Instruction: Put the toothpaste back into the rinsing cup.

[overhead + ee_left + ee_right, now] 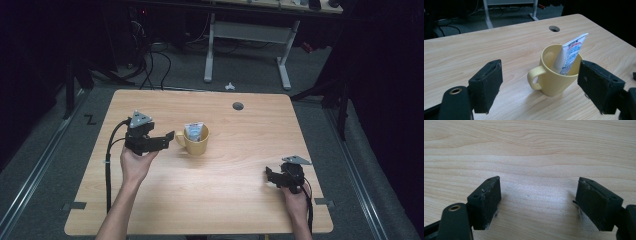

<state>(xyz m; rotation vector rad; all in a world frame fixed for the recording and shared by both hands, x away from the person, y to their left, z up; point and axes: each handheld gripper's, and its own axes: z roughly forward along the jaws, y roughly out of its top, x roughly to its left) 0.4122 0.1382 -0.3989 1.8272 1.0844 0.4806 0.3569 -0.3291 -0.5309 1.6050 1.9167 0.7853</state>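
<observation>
Wooden table [225,170], yellow mug [196,143] with tube [193,132] just beyond wide-open, empty left hand-held gripper [170,136]

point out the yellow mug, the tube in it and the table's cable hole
yellow mug [554,85], left gripper view, outer wall
tube [570,56], left gripper view, printed face
cable hole [238,106], high view, centre

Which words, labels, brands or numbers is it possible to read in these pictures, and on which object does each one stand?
Tube in the yellow mug: blue printed lines on white, too small and blurred to read.
Yellow mug: no text.
Floor left of the table: a dark mark shaped like "Z", perhaps only tape.
Left gripper, right gripper: no lettering.
</observation>
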